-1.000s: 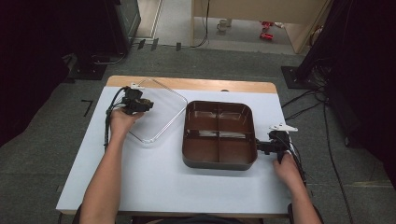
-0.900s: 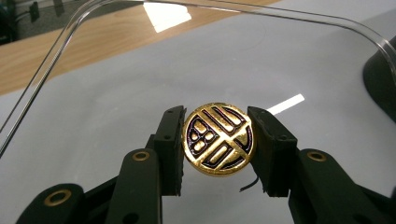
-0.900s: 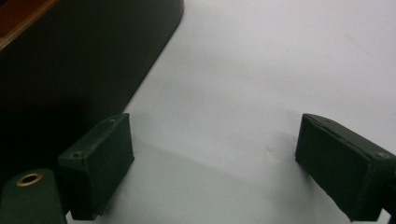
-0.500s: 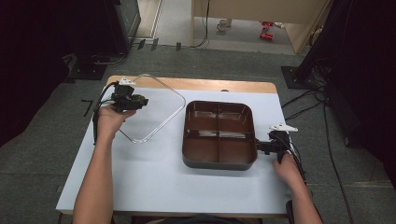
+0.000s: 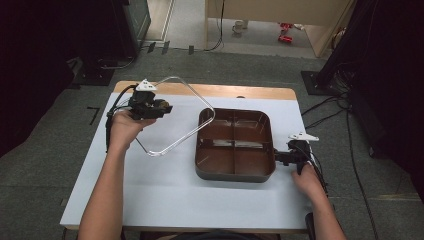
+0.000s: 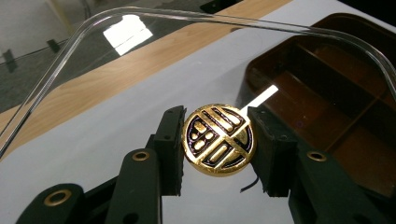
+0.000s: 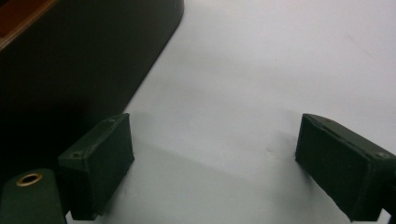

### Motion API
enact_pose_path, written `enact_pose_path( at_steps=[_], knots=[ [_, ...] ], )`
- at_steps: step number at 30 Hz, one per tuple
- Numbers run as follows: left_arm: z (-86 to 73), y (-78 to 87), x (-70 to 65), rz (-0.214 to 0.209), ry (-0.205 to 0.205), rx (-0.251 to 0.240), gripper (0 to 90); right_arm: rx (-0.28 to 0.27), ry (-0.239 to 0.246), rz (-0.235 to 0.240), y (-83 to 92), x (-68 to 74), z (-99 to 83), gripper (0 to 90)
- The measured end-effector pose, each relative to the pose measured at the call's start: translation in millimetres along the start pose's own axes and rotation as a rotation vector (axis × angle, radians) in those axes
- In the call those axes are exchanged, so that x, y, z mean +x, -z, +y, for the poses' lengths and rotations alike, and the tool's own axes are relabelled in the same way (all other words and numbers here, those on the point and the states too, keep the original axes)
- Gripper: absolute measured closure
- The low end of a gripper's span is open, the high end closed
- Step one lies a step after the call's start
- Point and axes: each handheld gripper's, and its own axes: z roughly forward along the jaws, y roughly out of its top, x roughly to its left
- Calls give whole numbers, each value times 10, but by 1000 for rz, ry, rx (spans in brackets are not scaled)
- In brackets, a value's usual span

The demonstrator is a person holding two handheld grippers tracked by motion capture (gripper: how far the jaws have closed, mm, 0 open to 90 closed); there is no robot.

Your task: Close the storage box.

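Item one: clear lid [image 5: 175, 115], held in my left gripper [image 5: 159, 107]. Its jaws are clamped on the round gold-and-black knob [image 6: 218, 139] at the lid's centre. I see the lid tilted and lifted off the table [image 5: 165, 195], its right corner reaching over the left rim of the brown tray [image 5: 235, 172].

Item two: brown tray, four compartments, uncovered, resting on the white tabletop right of centre.

Item three: my right gripper [image 5: 281, 158], low at the tray's right side near its front corner. Its jaws stand wide apart with only bare table between them; the tray's dark wall lies just beside the left jaw.
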Motion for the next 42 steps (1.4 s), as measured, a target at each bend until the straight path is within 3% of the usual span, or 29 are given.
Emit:
enact_pose_path(
  at_steps=[10,14,18,26,29,32,34,42],
  knots=[
    [76,-296,-247,-96,-57,16,593,0,1,-1,0,0,1,106],
    [72,-502,-373,-142,-90,51,593,1,0,0,0,0,1,107],
    [83,-619,-486,-160,-123,60,593,1,0,0,0,-1,1,107],
    [106,-741,-650,-211,-167,49,593,1,1,0,0,0,1,107],
    [135,-787,-751,-263,-177,53,593,0,1,0,-1,-1,1,107],
    [149,-807,-815,-279,-190,51,593,0,1,0,-1,0,1,107],
    [165,-849,-906,-286,-232,53,593,0,3,0,-1,-2,0,107],
    [236,-960,-1067,-329,-305,79,593,0,4,0,-1,-2,0,107]
  ],
)
